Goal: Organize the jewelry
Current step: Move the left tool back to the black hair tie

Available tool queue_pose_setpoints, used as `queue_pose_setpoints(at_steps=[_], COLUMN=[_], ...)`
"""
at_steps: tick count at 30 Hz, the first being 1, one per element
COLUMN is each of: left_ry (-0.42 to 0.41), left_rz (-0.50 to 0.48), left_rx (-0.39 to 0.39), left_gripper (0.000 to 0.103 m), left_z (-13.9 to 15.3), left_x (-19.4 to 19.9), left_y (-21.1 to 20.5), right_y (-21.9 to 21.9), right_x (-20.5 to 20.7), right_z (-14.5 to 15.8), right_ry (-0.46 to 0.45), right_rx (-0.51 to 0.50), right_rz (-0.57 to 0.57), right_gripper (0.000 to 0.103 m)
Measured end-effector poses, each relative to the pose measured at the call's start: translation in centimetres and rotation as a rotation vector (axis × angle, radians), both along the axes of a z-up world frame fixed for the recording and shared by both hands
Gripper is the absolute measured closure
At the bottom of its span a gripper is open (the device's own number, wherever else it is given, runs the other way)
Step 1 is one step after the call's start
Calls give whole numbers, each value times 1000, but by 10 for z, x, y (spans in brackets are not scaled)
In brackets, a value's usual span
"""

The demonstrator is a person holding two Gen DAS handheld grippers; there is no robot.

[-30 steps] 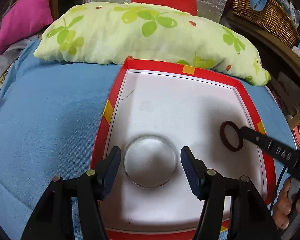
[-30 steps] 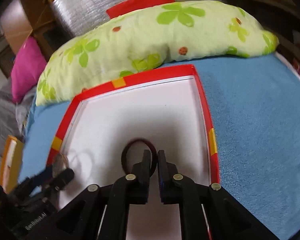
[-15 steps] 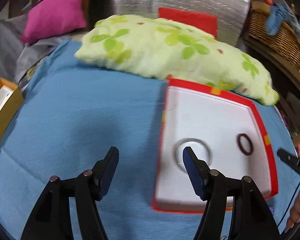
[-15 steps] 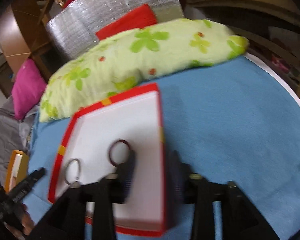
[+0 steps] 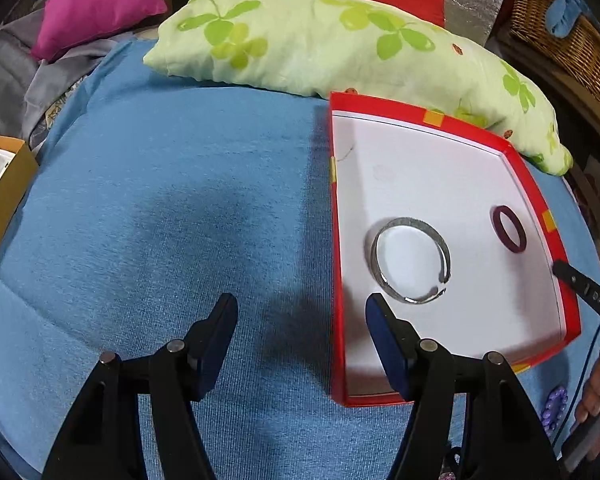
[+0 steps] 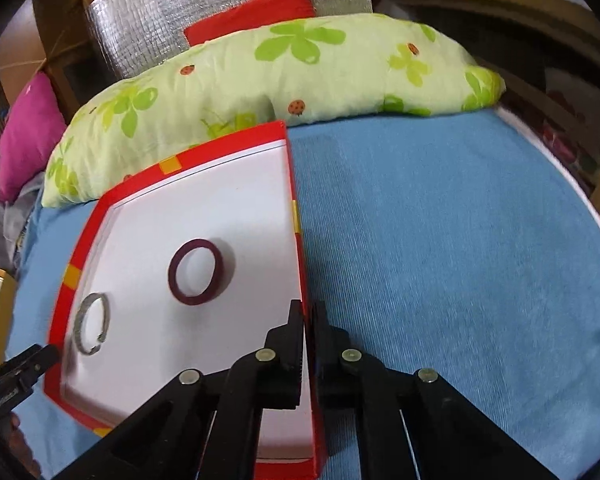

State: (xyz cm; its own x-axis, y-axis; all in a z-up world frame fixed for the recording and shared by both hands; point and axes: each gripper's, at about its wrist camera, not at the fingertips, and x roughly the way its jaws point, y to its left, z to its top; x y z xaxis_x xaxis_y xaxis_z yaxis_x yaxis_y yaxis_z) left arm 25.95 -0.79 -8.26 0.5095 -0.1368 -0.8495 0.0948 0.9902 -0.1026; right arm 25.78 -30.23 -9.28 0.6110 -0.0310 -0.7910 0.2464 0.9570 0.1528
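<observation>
Spread wide, our left gripper (image 5: 300, 322) holds nothing; our right gripper (image 6: 309, 322) is pressed together. Silver open bangle (image 5: 410, 260) and maroon ring bangle (image 6: 196, 272) already lie in the red-rimmed white tray (image 6: 296, 184); purple beaded piece (image 5: 554, 404) remains outside.

Two bangles, one silver (image 5: 410, 261) and one maroon (image 5: 509, 235), in one red tray (image 5: 337, 240). Two pillows: green (image 5: 340, 36) at twelve o'clock, pink (image 5: 96, 0) at ten.

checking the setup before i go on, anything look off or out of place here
Mostly tidy: the silver bangle and the maroon ring lie flat in the red box. One oddity: purple beaded jewelry lies outside the box on the blue blanket, near its front right corner.
</observation>
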Motion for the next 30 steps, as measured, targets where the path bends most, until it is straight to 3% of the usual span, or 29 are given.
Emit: queue_pose_setpoints(at_steps=[6,14,21,24,30], left_ry=[-34,-85,-75,-47,-34], left_rz=[-34,-144,-229,-261,-350], left_rx=[17,12,-5,-14,17], left_gripper=[36,36,36,36,36], left_z=[11,27,20,11,1], left_x=[-20,-82,-128,-135,-138], left_y=[0,5,0,-8,-29], right_y=[-7,7,30,44,69], right_x=[-6,-74,-134,-146,-146], right_z=[5,25,21,11,-6], right_ry=[-26,-30,-16,13,63], right_rx=[23,41,184,262,287], right_rz=[35,163,265,302,340], right_gripper=[97,97,96,84,84])
